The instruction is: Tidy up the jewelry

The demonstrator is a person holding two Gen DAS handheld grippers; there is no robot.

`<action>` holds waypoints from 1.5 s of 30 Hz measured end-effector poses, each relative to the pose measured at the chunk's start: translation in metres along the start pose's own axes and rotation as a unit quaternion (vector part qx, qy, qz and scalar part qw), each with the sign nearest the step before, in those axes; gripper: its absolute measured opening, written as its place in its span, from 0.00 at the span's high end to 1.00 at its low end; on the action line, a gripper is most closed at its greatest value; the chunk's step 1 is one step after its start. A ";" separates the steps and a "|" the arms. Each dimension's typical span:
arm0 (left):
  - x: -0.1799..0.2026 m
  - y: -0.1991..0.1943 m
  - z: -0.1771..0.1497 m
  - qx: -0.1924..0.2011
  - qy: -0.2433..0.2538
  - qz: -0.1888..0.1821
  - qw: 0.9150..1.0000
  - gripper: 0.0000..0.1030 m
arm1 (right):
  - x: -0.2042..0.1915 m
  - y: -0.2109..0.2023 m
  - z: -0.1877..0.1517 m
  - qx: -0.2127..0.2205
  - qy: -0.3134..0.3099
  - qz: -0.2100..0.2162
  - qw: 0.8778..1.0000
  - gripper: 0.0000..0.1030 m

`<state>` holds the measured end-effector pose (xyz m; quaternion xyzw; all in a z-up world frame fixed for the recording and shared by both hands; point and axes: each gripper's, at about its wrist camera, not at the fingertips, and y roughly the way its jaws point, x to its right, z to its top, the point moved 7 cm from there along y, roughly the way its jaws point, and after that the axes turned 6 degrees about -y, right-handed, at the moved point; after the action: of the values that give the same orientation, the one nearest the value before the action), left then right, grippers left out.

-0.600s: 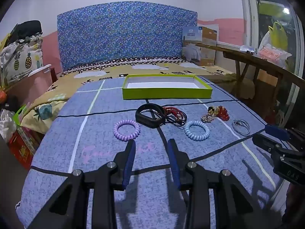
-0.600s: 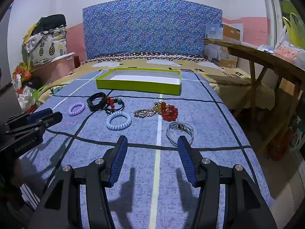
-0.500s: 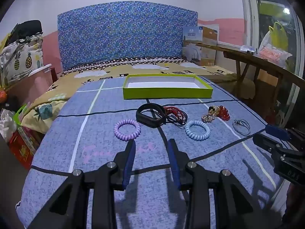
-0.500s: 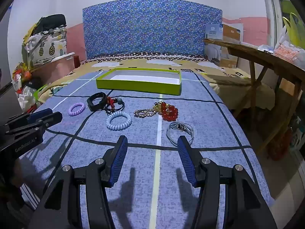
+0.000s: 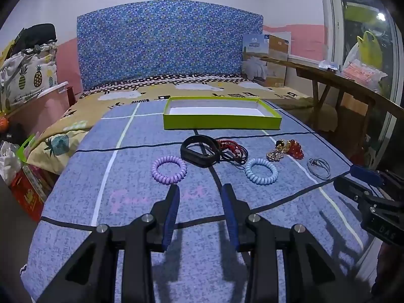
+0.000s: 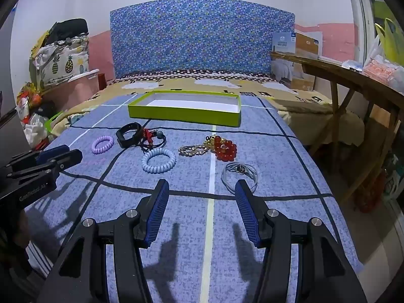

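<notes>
Bed, blue cover: green tray, coil bands, black strap, bead bracelets

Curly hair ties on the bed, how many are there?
2. A purple tie lies left of the black band. A blue tie lies to the right, in front of the red cords. More could hide in that tangle.

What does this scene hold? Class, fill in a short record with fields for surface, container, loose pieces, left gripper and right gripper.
surface: blue bedspread with lines
container: green tray, nothing seen inside
loose pieces: purple coil band, black strap touching a red and black cord tangle, blue coil band, gold chain with red beads, thin grey rings
left gripper: open, holding nothing
right gripper: open, holding nothing
</notes>
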<state>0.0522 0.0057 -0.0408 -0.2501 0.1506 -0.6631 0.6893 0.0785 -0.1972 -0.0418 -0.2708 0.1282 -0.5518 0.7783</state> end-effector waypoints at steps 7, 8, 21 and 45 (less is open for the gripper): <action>0.004 0.003 0.005 -0.001 0.000 -0.001 1.000 0.65 | 0.001 0.000 0.001 0.000 0.001 0.000 1.000 0.47; 0.004 0.002 0.005 0.000 0.000 0.000 1.000 0.65 | 0.001 0.000 0.001 0.001 0.001 0.000 1.000 0.47; 0.005 0.001 0.004 -0.001 0.000 -0.001 1.000 0.65 | 0.001 -0.001 0.002 0.002 0.001 -0.001 1.000 0.47; 0.005 0.001 0.004 -0.002 0.000 -0.002 1.000 0.65 | 0.002 -0.001 0.002 0.000 0.001 -0.001 1.000 0.47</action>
<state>0.0555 0.0018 -0.0373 -0.2516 0.1515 -0.6638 0.6878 0.0792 -0.1990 -0.0390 -0.2697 0.1287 -0.5532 0.7776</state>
